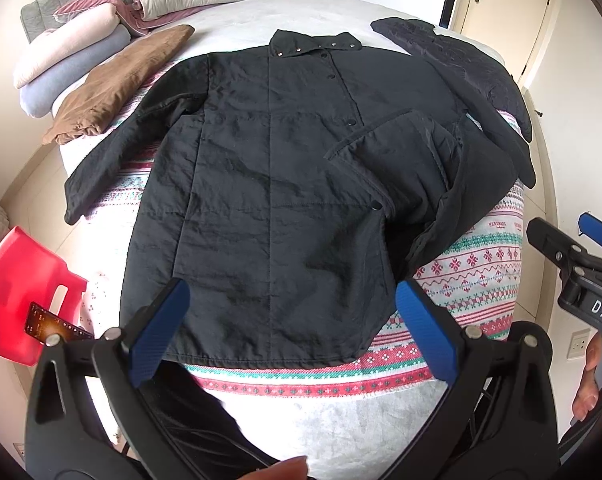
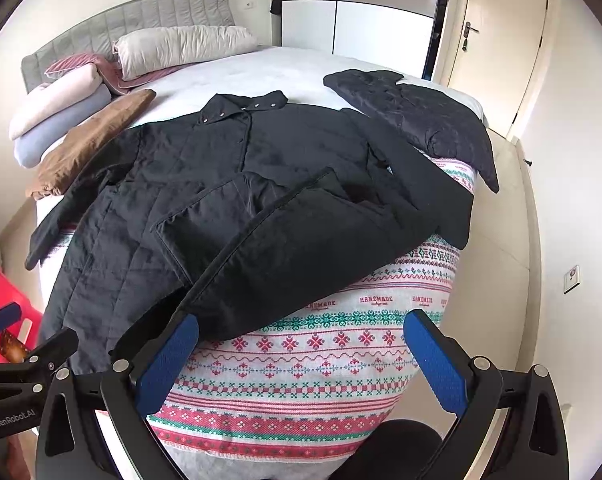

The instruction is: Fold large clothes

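Observation:
A large black quilted jacket (image 1: pixel 261 184) lies face up on the patterned blanket (image 1: pixel 477 268) of the bed, collar at the far end. Its right front panel and sleeve are flipped up and rumpled; it also shows in the right wrist view (image 2: pixel 261 216). My left gripper (image 1: pixel 293 328) is open and empty, hovering over the jacket's hem. My right gripper (image 2: pixel 301 360) is open and empty above the blanket, beside the folded-over panel's lower corner. The right gripper also shows at the right edge of the left wrist view (image 1: pixel 573 256).
A second dark quilted garment (image 2: pixel 421 120) lies at the bed's far right corner. A folded brown garment (image 1: pixel 117 84), rolled blankets (image 1: pixel 69 60) and pillows (image 2: pixel 181 50) sit at the far left. A red plastic stool (image 1: pixel 25 296) stands on the floor at left. A door (image 2: pixel 497 48) is at the right.

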### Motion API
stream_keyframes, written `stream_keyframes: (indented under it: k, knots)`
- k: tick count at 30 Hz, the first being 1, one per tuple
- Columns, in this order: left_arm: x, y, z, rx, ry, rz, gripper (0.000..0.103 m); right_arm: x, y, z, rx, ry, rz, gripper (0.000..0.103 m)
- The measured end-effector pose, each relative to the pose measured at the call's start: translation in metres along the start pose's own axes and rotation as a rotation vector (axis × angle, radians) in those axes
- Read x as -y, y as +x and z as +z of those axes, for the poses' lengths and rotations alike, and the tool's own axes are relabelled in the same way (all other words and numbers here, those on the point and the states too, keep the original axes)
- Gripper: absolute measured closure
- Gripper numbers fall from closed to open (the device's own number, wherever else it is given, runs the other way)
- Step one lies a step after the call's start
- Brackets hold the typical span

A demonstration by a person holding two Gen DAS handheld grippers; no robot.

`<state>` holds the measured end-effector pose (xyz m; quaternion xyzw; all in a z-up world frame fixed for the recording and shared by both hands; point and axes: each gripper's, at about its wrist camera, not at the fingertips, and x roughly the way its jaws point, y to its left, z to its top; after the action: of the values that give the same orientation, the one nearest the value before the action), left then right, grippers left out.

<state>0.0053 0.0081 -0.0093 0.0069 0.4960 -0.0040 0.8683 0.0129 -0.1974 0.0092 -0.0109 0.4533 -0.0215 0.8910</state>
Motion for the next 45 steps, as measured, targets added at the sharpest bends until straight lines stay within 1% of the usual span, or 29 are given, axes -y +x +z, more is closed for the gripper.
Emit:
stream_keyframes:
  k: [34, 41, 43, 45]
  knots:
    - [-0.004, 0.001, 0.004, -0.006, -0.005, -0.002, 0.000, 0.000, 0.003, 0.002, -0.002, 0.001, -0.004, 0.000]
    - [-0.009, 0.007, 0.003, -0.009, -0.018, -0.002, 0.000, 0.000, 0.004, 0.001, -0.005, 0.002, -0.004, 0.000]
    - [-0.010, 0.009, 0.003, -0.005, -0.023, -0.008, 0.000, 0.002, 0.005, 0.001, -0.008, 0.005, -0.004, 0.000]
    - [-0.012, 0.009, 0.003, 0.019, -0.027, -0.008, 0.000, 0.003, 0.006, 0.001, -0.009, 0.006, -0.007, 0.000]
